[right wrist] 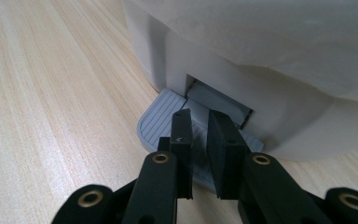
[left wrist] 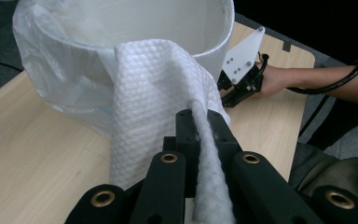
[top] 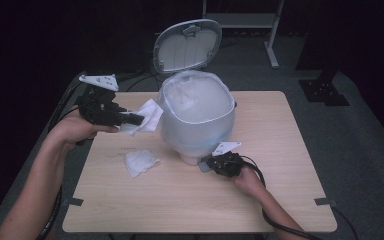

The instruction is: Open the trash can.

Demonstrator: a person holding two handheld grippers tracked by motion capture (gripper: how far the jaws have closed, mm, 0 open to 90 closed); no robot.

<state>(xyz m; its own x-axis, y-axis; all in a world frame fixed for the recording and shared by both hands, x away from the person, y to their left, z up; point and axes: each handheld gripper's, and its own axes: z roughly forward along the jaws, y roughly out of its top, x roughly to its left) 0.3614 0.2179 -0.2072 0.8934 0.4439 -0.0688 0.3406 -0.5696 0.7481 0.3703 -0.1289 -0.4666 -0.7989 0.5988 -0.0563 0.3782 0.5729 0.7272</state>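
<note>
My right tool [right wrist: 199, 135], pressed together, holds down the pedal [right wrist: 168, 119] at the bin [top: 196, 117] base to keep the lid [top: 187, 45] up; left tool [left wrist: 199, 126] pinches tissue [left wrist: 154, 98] beside the rim.

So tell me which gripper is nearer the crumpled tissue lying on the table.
Left. The left gripper hangs above and just behind the tissue, shut on a second tissue. The right gripper is across the table, down on the bin's pedal.

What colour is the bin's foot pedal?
Grey with fine ribbed lines; the pedal shows best in the right gripper view.
</note>
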